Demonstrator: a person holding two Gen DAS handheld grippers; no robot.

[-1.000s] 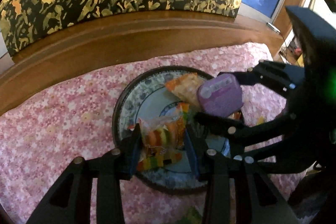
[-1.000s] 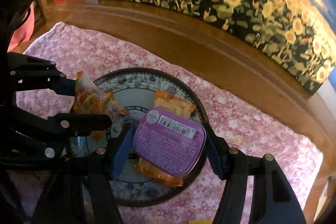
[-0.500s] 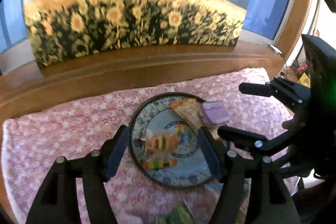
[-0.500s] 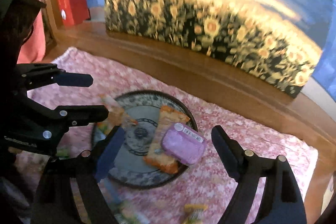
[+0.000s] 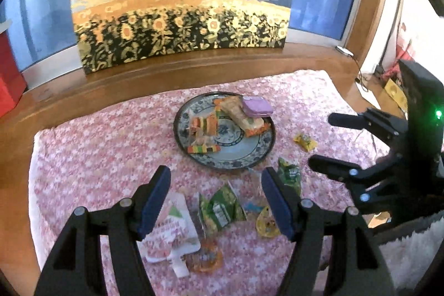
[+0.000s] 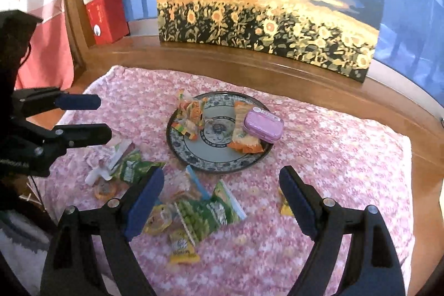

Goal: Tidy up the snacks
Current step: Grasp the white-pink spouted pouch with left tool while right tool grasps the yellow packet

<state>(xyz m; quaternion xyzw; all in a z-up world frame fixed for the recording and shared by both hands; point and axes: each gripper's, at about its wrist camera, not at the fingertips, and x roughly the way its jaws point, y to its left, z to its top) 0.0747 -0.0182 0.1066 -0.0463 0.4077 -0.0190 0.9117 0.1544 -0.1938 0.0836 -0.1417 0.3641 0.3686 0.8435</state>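
Both tongs released above the cloth, snacks left on the plate.

The left gripper [image 5: 215, 201] has let go of the striped candy bag [image 5: 204, 125], which now lies on the blue-patterned plate [image 5: 236, 160]; its jaws gape over loose packets. Only the right wrist view shows the red box [image 6: 106, 18]. The right gripper [image 6: 222, 201], jaws spread, has dropped the purple tin [image 6: 263, 124] onto the orange packet [image 6: 244, 135]. A yellow sweet is half hidden behind one finger.

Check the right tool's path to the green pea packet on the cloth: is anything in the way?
Nothing visible blocks it. The right tool is open and empty, and the green pea packet lies uncovered on the pink cloth between its fingers, short of the plate.
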